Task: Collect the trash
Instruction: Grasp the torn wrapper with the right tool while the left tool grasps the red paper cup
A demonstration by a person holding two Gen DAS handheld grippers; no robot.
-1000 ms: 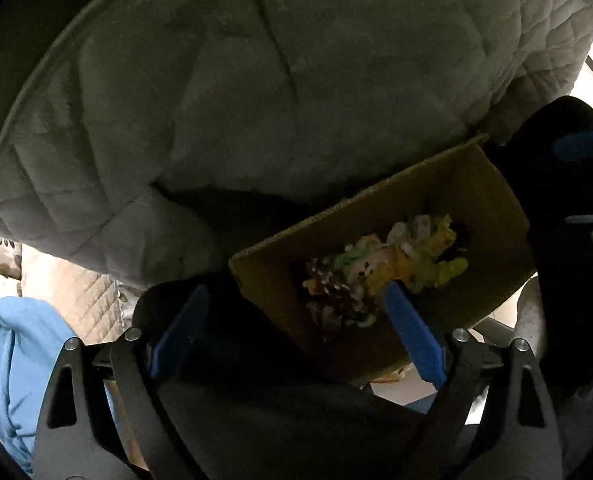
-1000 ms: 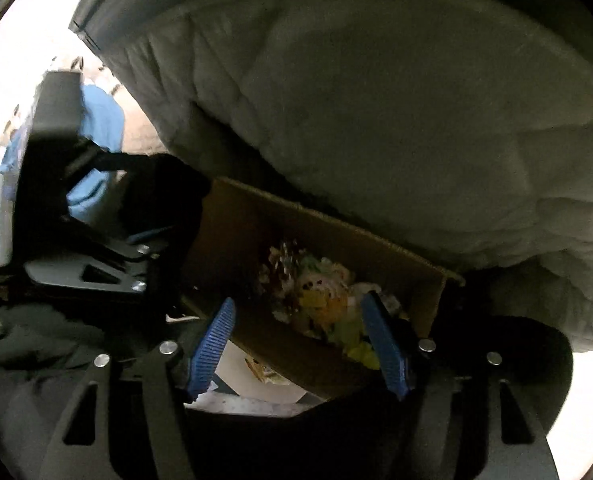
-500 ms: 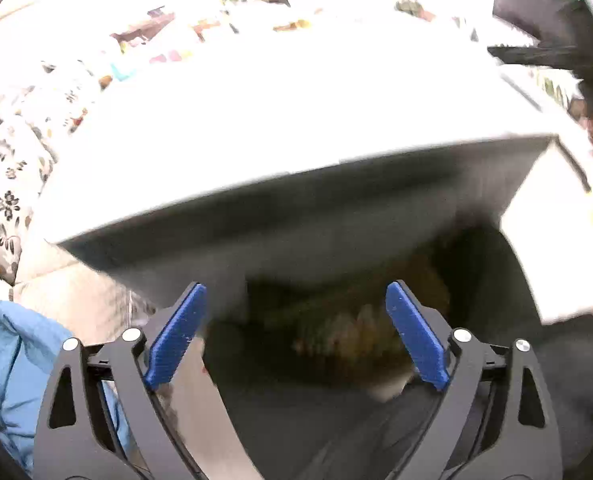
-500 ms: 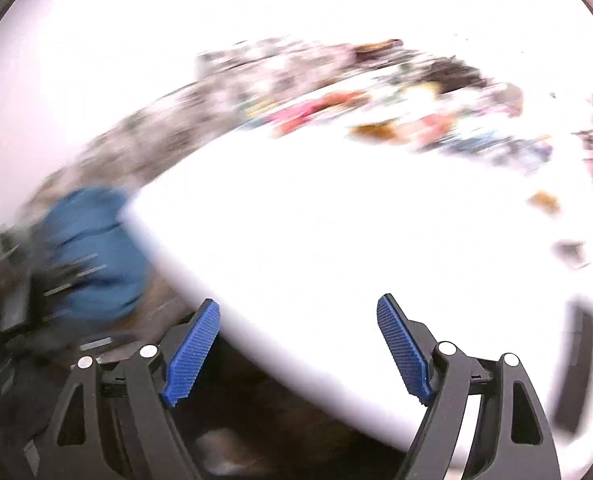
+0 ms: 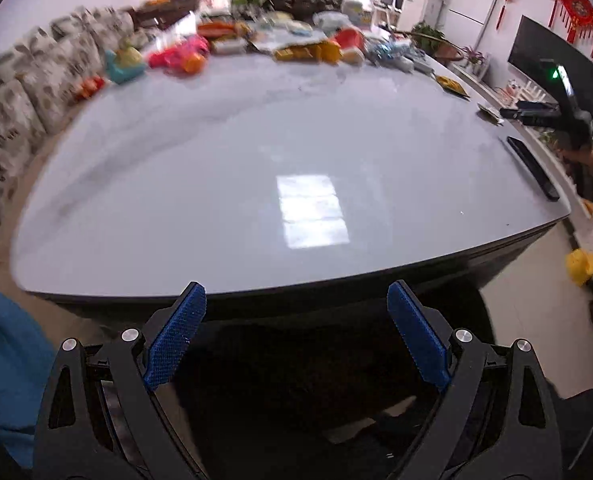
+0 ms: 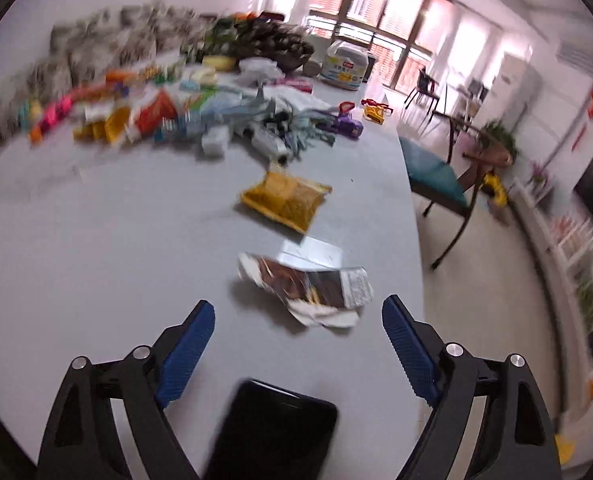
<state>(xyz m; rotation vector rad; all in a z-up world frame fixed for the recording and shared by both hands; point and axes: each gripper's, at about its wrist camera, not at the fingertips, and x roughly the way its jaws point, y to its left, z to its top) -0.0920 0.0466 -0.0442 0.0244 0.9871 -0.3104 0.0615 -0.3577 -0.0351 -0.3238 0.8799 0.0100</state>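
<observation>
A home living room. A long sofa with floral-patterned cushions point(image 5: 20, 92) lines the wall beside a large glossy grey table point(image 5: 256, 168), a dark flat television screen point(image 5: 556, 68) hangs opposite, red knotted festive ornaments point(image 5: 578, 10) decorate the white wall, and a wooden chair with a teal seat cushion point(image 6: 432, 172) stands near tall bright windows point(image 6: 380, 12).

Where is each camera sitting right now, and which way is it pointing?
Left wrist: on the left claw, open, low at the near edge of the grey table, facing across it toward the far clutter; the right claw shows at far right.
Right wrist: on the right claw, open, above the table, facing a brown-and-white wrapper, a yellow packet and a black phone.
Shared: the table, yellow packet, phone and the far clutter.
</observation>
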